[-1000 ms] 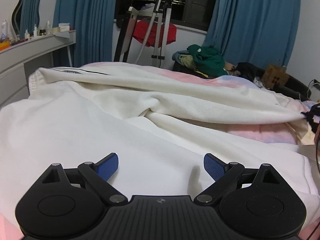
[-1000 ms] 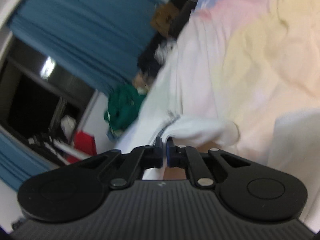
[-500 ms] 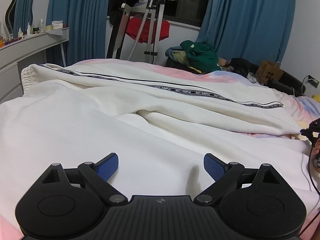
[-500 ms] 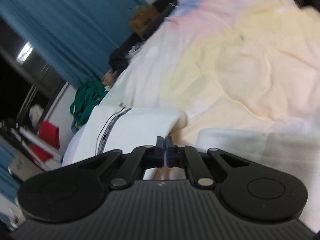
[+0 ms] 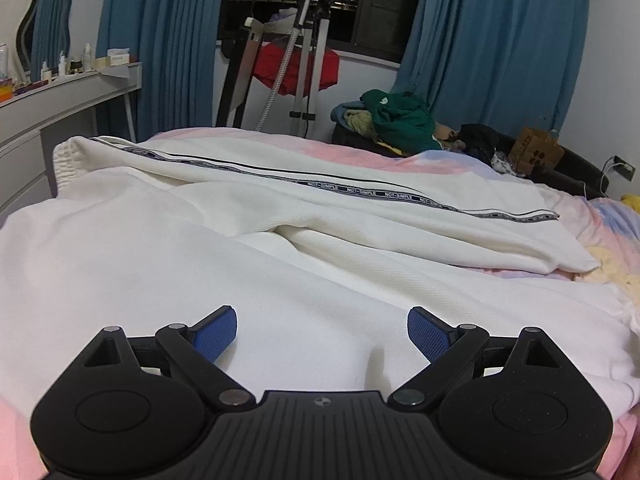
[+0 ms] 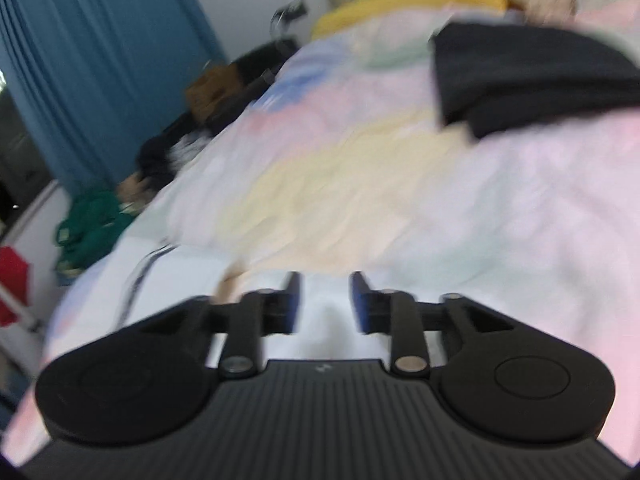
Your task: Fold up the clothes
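Observation:
White trousers with a black lettered side stripe lie spread across the bed. One leg lies folded over the other, its cuff at the right. My left gripper is open and empty, low over the near leg. My right gripper is partly open and empty, just above the white cloth near the cuff end. The right wrist view is blurred.
The bed has a pastel pink, yellow and blue sheet. A black garment lies on it near a yellow pillow. Beyond the bed are a green clothes pile, a stand with red cloth, a white desk and blue curtains.
My right gripper laid the trouser leg down flat across the bed, opened and let go of the cuff. It has swung towards the pillows. The left gripper stayed open and still.

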A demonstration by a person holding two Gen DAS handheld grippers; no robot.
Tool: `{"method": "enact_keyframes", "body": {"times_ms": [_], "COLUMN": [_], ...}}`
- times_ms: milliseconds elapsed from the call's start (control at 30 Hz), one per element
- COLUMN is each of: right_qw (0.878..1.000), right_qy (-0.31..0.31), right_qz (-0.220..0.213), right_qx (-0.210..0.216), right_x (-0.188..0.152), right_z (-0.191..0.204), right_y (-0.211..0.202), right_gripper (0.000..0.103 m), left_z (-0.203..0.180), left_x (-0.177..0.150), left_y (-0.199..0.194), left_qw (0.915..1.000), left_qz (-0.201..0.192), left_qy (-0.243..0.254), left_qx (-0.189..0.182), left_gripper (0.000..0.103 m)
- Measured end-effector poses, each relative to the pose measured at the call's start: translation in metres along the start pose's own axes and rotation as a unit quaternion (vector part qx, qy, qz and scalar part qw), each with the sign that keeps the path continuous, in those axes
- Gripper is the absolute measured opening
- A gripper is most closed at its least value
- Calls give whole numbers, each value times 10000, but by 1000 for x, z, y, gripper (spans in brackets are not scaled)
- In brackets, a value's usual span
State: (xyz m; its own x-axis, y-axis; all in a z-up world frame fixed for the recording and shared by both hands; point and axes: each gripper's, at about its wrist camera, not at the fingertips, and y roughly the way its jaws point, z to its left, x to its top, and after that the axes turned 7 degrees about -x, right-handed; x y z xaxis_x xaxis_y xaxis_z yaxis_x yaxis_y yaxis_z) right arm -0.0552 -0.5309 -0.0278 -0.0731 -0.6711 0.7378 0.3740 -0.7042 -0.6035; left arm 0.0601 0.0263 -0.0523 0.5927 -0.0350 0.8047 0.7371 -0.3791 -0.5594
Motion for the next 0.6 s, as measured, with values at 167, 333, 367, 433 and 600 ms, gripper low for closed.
{"method": "enact_keyframes", "body": {"times_ms": [167,333,367,433,600], "right_qw": [9959,9868,9848,9790,9648], "right_qy": [199,760,975,1383,1948], "right_qz": [-29,859,1045,1374,1471], "right_qx": [-884,-1147,-986,-596,981], "right_x": [-4,-13,-14,-18,-19], "right_z": [-25,-57,-63,-72,-64], "right_y": [-6,11,15,21,19], "right_gripper": [72,72,72,74,74], "left_z": [4,14,16,21,24], "left_x": [-1,2,2,3,3], "left_y": [-21,-35,-37,-39,-41], "left_qw": [9995,9983,9979,9970,9956], "left_qz": [-214,-340,-350,-366,-347], "left_qy": [29,-335,-423,-574,-738], "left_qx": [210,334,342,367,461], "left_gripper": [94,94,94,94,94]}}
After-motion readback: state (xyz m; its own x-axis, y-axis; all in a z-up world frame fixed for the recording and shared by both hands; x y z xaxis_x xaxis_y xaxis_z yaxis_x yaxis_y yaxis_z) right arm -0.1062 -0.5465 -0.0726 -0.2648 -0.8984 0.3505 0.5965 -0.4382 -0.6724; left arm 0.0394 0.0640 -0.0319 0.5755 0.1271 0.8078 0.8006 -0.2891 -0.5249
